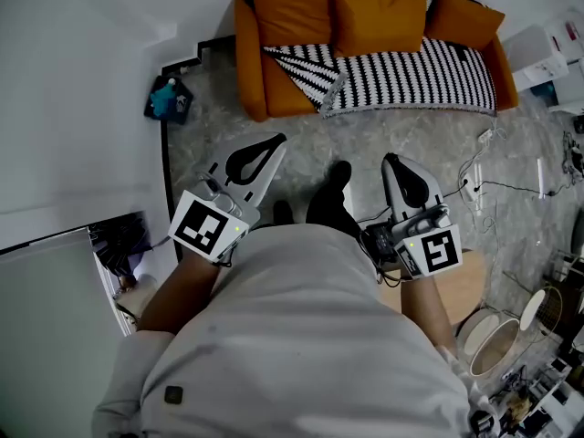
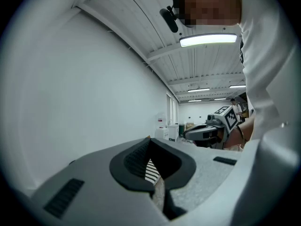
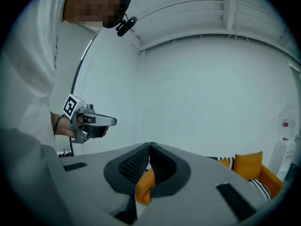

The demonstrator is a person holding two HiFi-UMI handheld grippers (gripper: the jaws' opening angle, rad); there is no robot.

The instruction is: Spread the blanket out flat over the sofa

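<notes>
Grey jaws on left gripper (image 1: pixel 275 141) and right gripper (image 1: pixel 390 161) are both sitting closed, holding nothing. Striped blanket (image 1: pixel 411 71) is lying on the sofa (image 1: pixel 251 62), well ahead (left corner folded back). Risk: jaws closing on a cushion (image 1: pixel 379 18) with the fabric, or the floor cable (image 1: pixel 497 187) catching a foot.

Floor (image 1: pixel 365 149): we see grey, marbled stone from the wall (image 1: pixel 82 80) across to the right edge.
Cushions (image 1: pixel 379 18): we count three orange ones in a row at the top of the head view.
Blue object (image 1: pixel 165 97): it sits low against the wall at left; we cannot tell what it is.
Cables (image 1: pixel 482 179): loose on the floor at right.
Boxes (image 1: pixel 546 51): white, at the upper right.
Round bins (image 1: pixel 497 343): pale, at the lower right.
Ceiling light (image 2: pixel 208 40): a lit strip above us in the left gripper view.
</notes>
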